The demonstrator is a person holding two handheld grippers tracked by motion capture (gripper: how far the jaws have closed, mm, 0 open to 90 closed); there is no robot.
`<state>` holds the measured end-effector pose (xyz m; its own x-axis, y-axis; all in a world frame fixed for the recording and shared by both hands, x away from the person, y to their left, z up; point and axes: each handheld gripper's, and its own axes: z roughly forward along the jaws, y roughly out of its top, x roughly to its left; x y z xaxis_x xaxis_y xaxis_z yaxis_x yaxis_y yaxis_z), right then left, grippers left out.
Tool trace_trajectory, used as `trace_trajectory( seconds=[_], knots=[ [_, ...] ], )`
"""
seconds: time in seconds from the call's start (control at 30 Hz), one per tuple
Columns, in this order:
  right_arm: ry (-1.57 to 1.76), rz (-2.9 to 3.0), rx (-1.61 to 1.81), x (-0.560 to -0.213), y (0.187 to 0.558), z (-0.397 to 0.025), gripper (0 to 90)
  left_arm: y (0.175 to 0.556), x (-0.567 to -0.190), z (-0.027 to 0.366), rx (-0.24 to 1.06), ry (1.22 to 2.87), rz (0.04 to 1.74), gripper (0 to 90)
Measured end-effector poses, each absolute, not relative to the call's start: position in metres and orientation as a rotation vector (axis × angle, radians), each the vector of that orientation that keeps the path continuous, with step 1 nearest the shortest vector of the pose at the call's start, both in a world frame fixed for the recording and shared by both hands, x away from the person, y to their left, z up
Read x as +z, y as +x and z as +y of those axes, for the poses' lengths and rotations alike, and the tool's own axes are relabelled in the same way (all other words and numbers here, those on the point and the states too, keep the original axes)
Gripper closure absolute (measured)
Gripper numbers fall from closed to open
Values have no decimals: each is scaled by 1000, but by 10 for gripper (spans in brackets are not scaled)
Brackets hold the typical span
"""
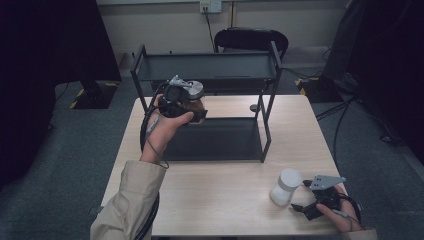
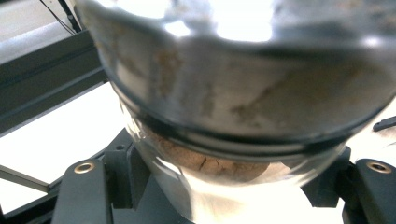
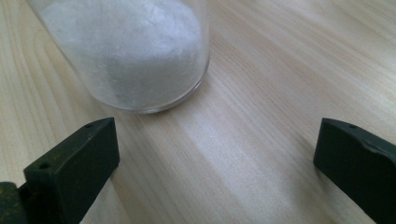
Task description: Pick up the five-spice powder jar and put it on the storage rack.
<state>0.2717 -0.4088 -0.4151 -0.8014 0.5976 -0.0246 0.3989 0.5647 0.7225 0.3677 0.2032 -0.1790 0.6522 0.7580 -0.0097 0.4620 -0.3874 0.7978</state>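
My left gripper (image 1: pixel 196 111) is shut on a glass jar (image 1: pixel 194 102) with brown contents and a metal lid, held in the air between the two shelves of the black rack (image 1: pixel 215 146). In the left gripper view the jar (image 2: pixel 233 102) sits very close between the jaws, brown powder showing through the glass. A second jar (image 1: pixel 285 187) of white powder with a white lid stands on the wooden table (image 1: pixel 220 200) at the front right. My right gripper (image 1: pixel 300 195) rests open just right of it. The right gripper view has this jar (image 3: pixel 135 51) slightly ahead of the spread jaws, untouched.
The black two-level rack has an upper shelf (image 1: pixel 205 67) and a lower shelf on the table's far half. A black chair (image 1: pixel 250 39) stands behind it. Cables (image 1: pixel 345 107) lie on the grey floor at right. A small dark object (image 1: pixel 254 107) sits by the rack's right post.
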Motion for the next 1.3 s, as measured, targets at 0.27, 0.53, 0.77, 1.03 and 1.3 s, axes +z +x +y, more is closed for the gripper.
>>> trace_trajectory(
  seconds=[0.27,0.53,0.77,1.03,1.3],
  knots=[
    [827,2534,1071,-415,272,-409,0,368,-166,204,464,2046,947,302],
    [828,2534,1071,-415,272,-409,0,367,-153,206,474,2033,948,302],
    [827,2534,1070,-415,272,-409,0,368,-140,206,479,2028,947,302],
    [827,2534,1069,-415,272,-409,0,371,-131,202,493,2033,949,302],
    [827,2535,1069,-415,272,-409,0,374,-123,203,491,2026,962,302]
  ],
)
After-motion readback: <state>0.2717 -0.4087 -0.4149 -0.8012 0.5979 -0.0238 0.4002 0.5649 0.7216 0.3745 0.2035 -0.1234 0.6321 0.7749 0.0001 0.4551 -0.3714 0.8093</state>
